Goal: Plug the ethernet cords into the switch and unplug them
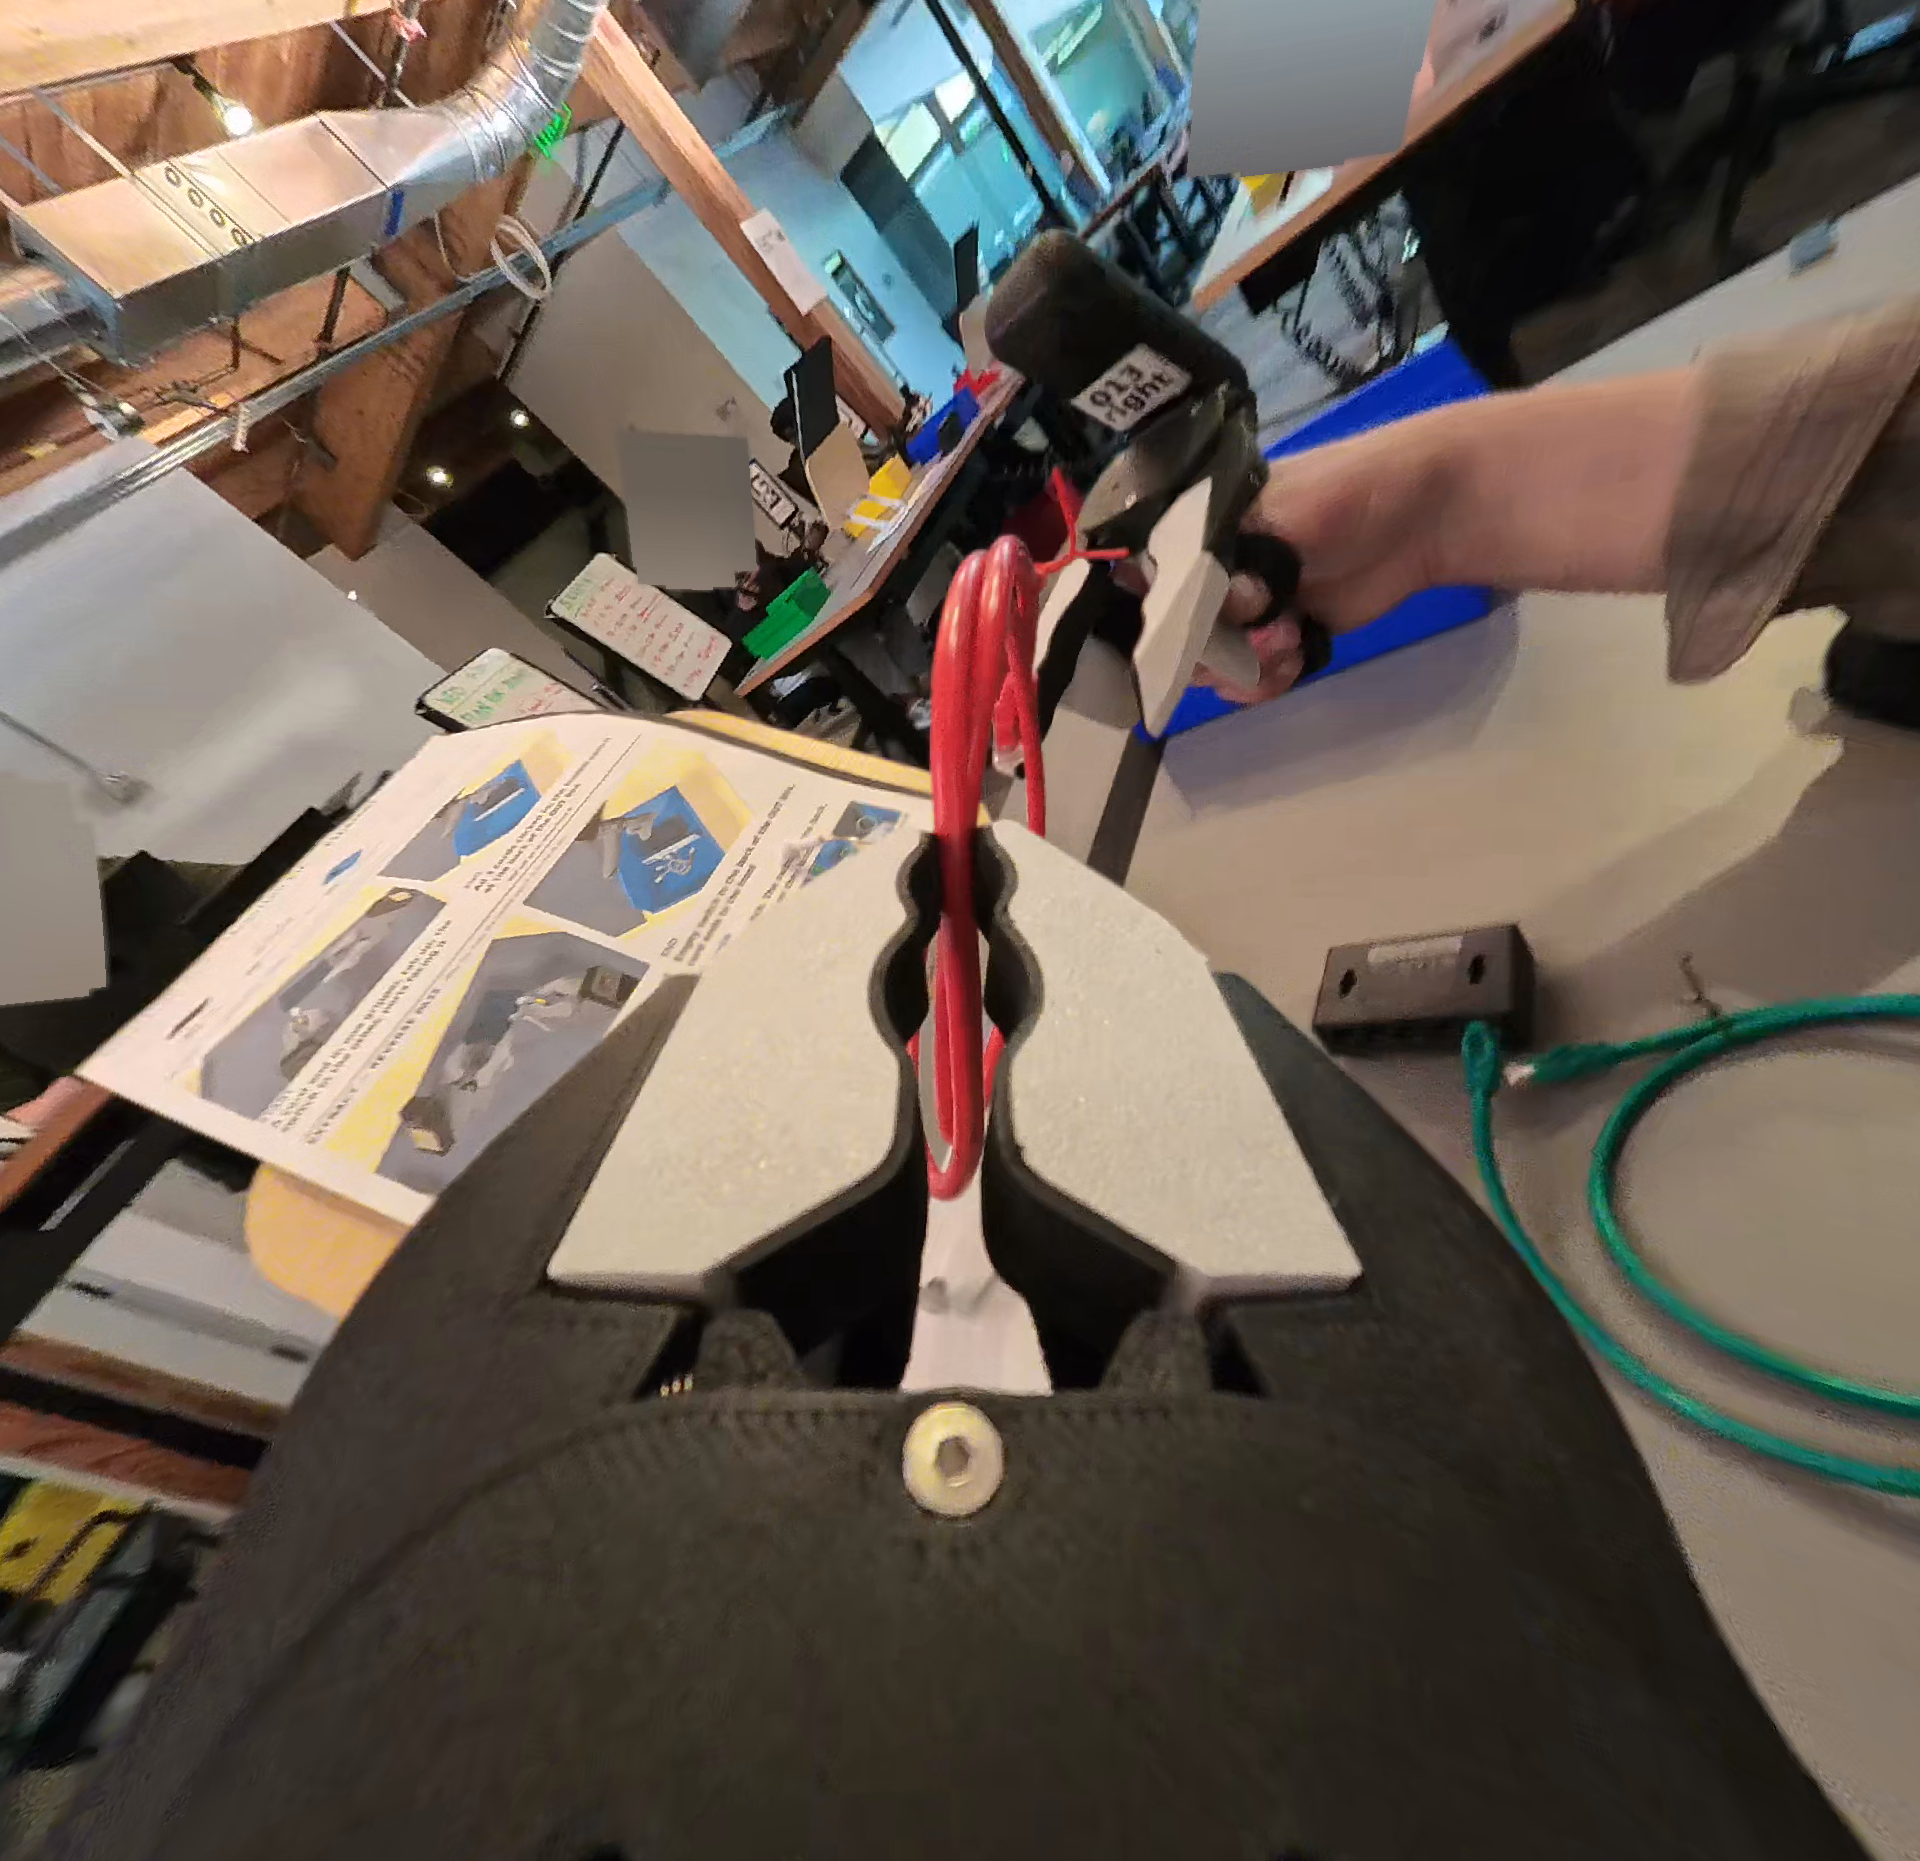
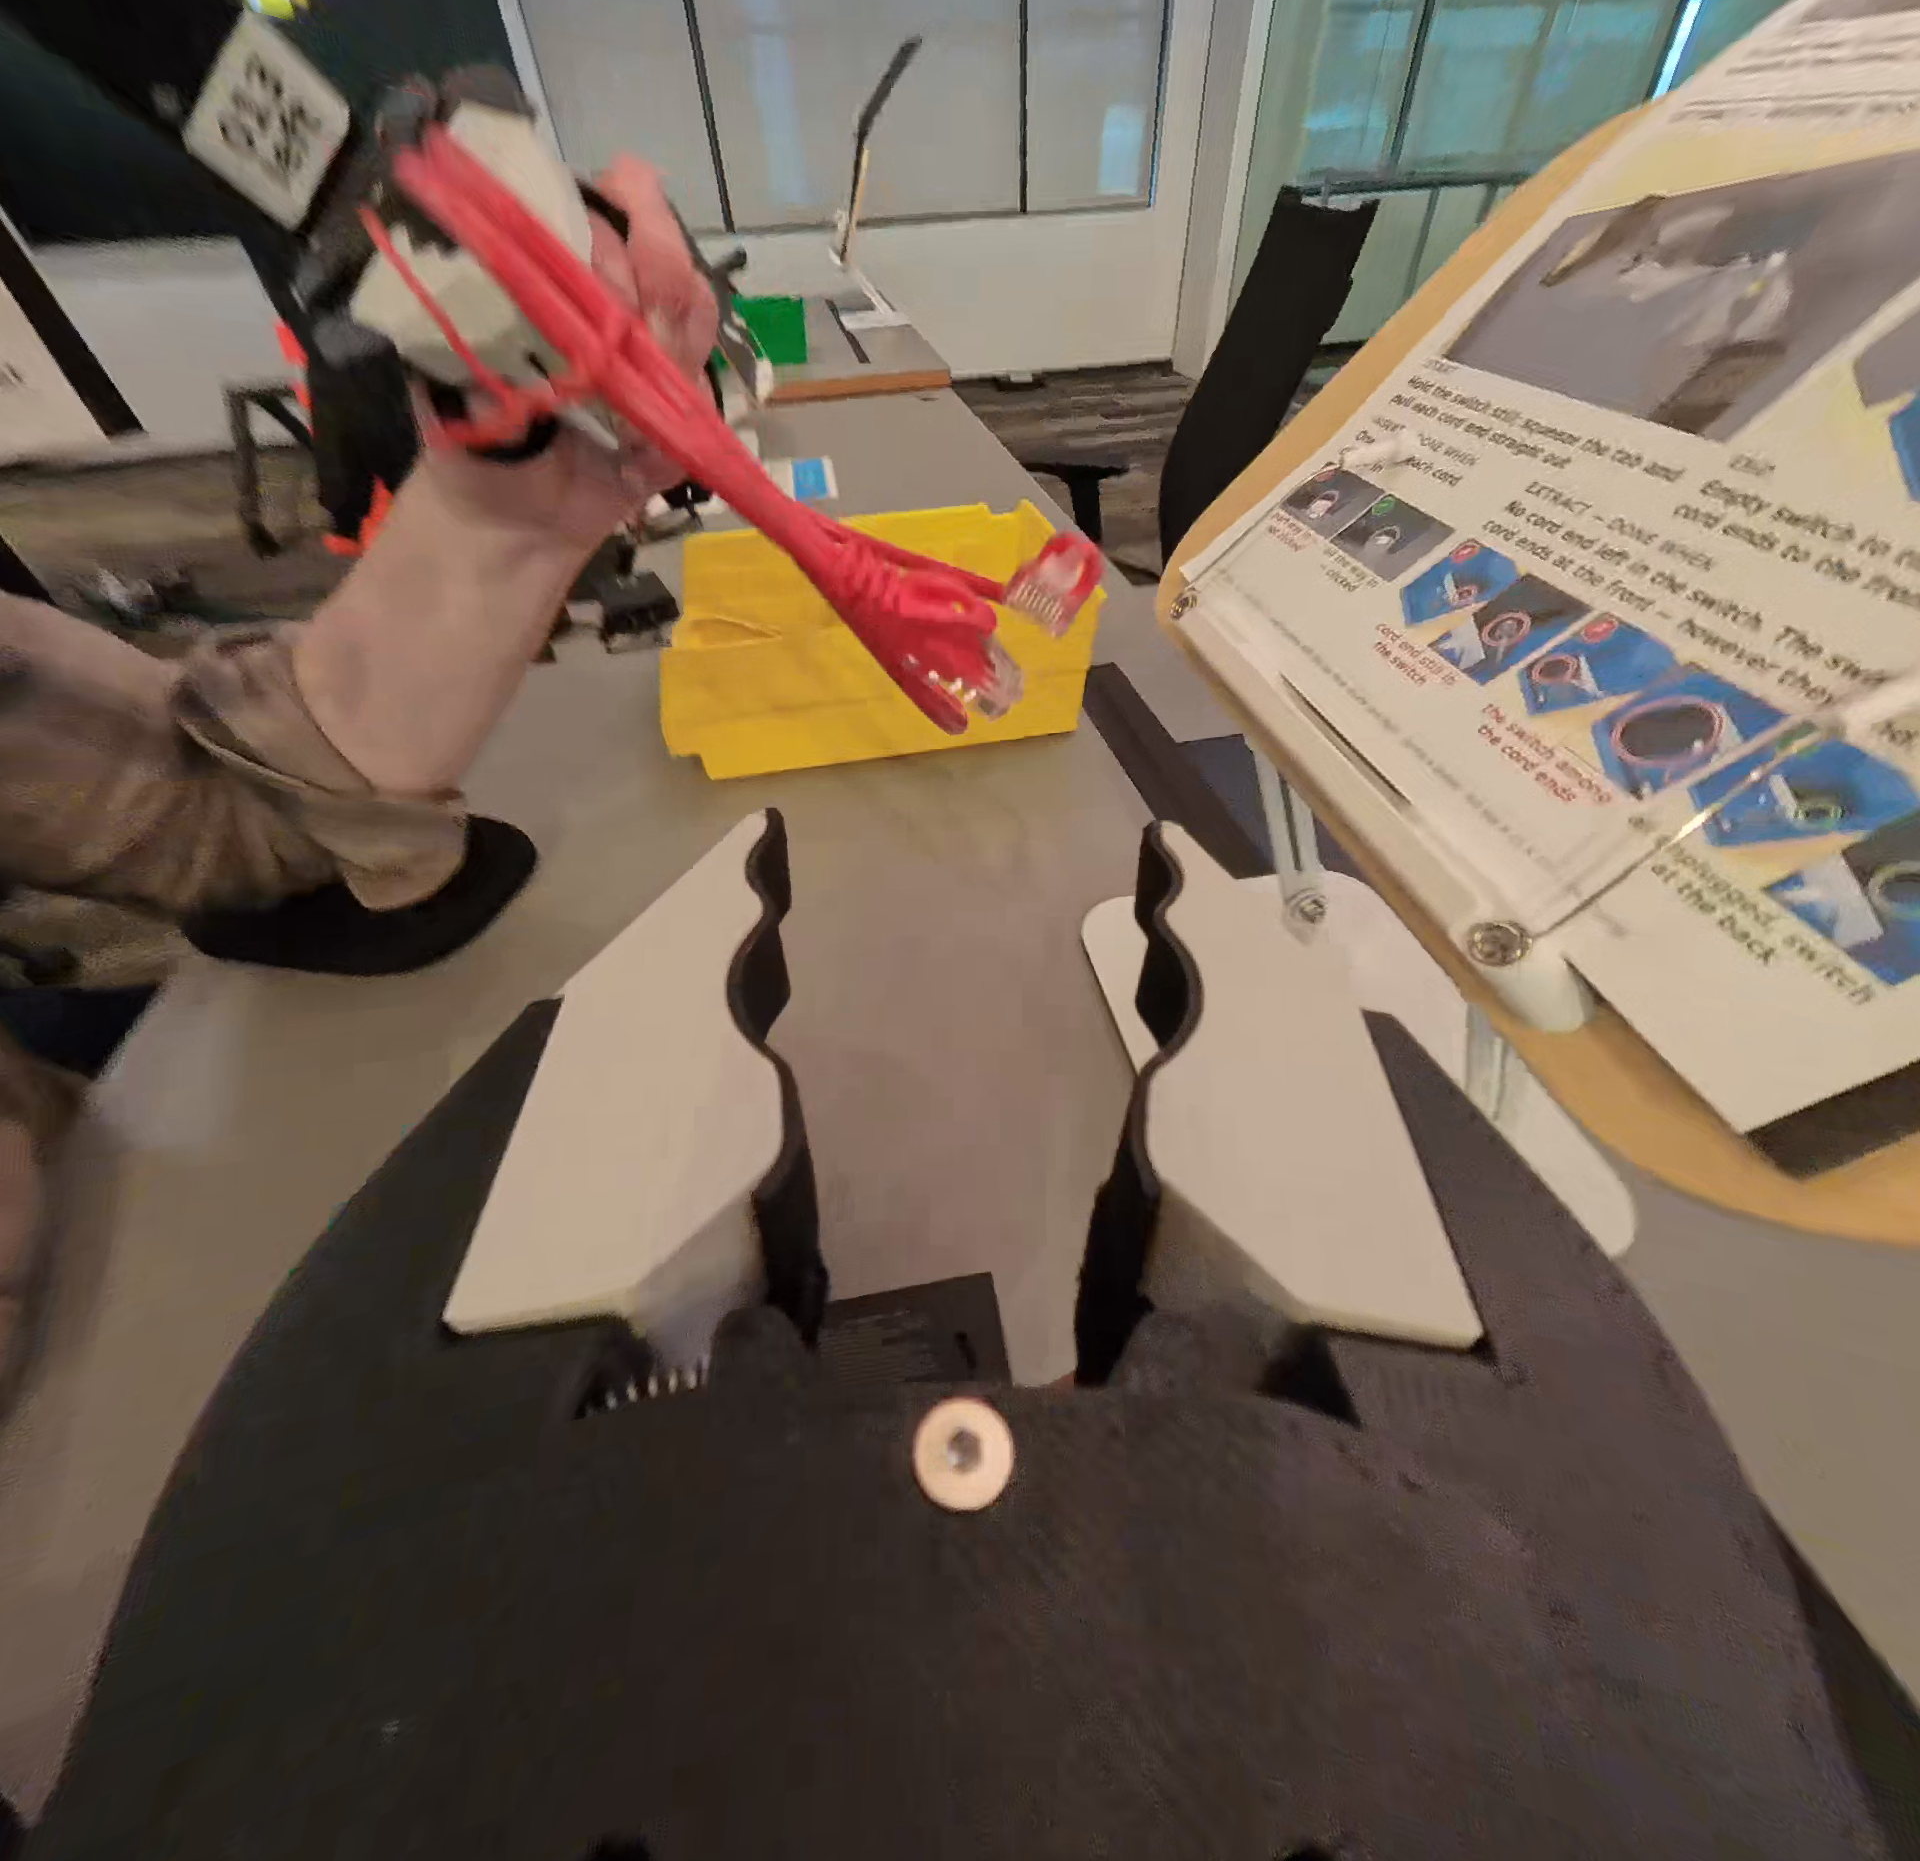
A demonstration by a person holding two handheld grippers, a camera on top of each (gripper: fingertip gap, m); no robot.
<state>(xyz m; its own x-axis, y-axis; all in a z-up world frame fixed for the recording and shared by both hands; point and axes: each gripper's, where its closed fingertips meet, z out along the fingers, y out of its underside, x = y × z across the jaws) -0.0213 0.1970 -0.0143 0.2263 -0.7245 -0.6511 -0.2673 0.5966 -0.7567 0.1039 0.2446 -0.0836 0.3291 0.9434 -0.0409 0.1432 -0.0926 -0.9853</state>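
left gripper (image 1: 951, 990) fingers pinch the bundled red cord (image 1: 961, 772) aloft, probably to free its plugs; right gripper (image 2: 961, 1032) fingers gape empty above the worktop (image 2: 935, 876); the switch (image 1: 1423, 985) waits beside the green cord (image 1: 1662, 1292).

Left tool (image 1: 954, 881) up off the surface (image 1: 1351, 855), bundled cord (image 1: 961, 980) between its fingers. On the surface to its right, the switch (image 1: 1423, 988), a looped cord (image 1: 1662, 1240) just in front. Bin (image 2: 831, 658) sits ahead of the right tool (image 2: 961, 855), instruction board (image 2: 1621, 606) to its right.
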